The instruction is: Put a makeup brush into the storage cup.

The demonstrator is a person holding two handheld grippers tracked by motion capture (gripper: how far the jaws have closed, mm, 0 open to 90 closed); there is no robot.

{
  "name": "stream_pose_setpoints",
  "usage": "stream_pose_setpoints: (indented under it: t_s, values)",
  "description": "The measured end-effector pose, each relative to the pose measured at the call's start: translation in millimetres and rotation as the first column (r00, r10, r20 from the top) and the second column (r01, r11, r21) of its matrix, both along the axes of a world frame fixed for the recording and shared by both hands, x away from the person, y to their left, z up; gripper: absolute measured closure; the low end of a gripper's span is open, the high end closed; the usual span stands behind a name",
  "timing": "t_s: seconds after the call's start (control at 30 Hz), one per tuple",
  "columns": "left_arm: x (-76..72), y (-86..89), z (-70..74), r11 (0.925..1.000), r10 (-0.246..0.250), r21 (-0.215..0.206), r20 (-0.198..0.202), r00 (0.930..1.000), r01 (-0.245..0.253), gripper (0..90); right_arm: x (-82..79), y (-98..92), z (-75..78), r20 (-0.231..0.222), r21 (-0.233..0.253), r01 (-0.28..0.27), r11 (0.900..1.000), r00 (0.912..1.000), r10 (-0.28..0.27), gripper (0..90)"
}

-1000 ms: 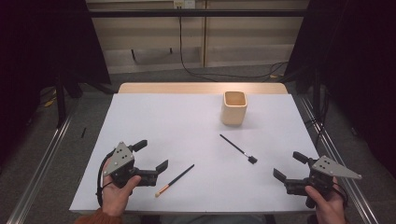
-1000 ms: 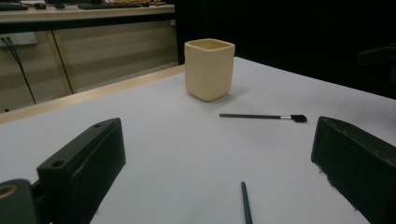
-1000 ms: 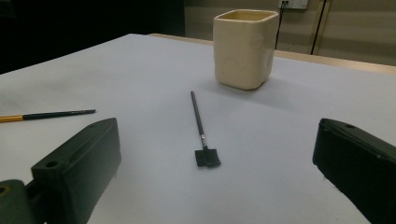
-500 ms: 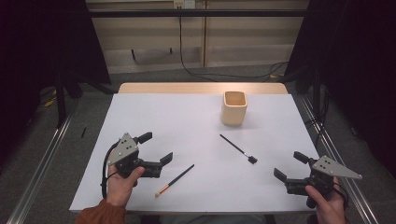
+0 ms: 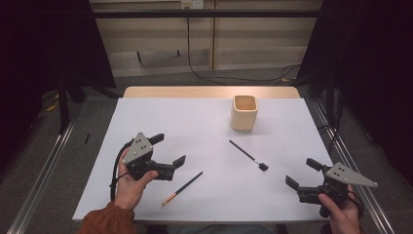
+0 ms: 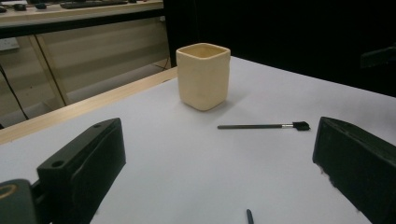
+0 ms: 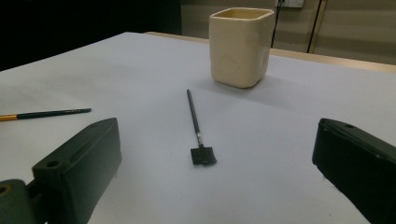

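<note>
A cream square cup (image 5: 243,112) (image 6: 203,75) (image 7: 240,45) stands upright on the white table (image 5: 195,126), toward the back right. A thin black brush (image 5: 249,155) (image 6: 264,126) (image 7: 196,127) lies in front of it, its head toward the near right. Left of that lies a dark pencil with an orange tip (image 5: 182,188) (image 7: 44,113). My left gripper (image 5: 168,151) is open, held above the table left of the pencil, nothing between its jaws. My right gripper (image 5: 303,172) is open near the front right corner, also empty.
A wooden strip (image 5: 209,92) runs along the table's far edge. Metal rails (image 5: 44,170) flank the table on both sides, with cables on the floor behind. The person's hands and an orange-brown sleeve (image 5: 104,222) come in at the bottom.
My left gripper has moved right and slightly forward, toward the pencil. The right gripper has barely shifted. The cup, brush and pencil lie where they were.
</note>
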State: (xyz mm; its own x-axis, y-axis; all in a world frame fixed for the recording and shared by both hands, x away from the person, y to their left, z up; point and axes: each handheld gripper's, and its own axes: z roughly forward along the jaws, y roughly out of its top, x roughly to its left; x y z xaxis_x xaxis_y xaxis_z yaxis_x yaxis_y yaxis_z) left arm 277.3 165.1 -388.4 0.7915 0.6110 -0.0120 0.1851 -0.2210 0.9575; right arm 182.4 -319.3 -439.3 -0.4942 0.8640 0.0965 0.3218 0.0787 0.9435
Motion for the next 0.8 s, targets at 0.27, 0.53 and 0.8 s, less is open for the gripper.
stream_pose_setpoints:
  t_s: [0.27,0.53,0.8]
  values:
    - [6.1,-2.8,2.7,0.9959,0.000,0.090,-0.049,0.9988,0.004,3.3,0.4,-0.8,-0.4,-0.003,-0.009,0.009,1.000,1.0000,-0.009,0.5]
    - [7.8,-9.3,9.2,0.9728,-0.004,0.227,-0.187,0.9823,0.047,3.9,0.4,-0.4,-0.5,-0.003,-0.010,0.008,1.000,1.0000,-0.008,0.5]
    - [13.6,-19.8,2.7,0.9218,-0.045,0.348,-0.343,0.9382,0.171,6.0,0.3,0.0,-0.5,-0.004,-0.009,0.006,1.000,1.0000,-0.006,0.5]
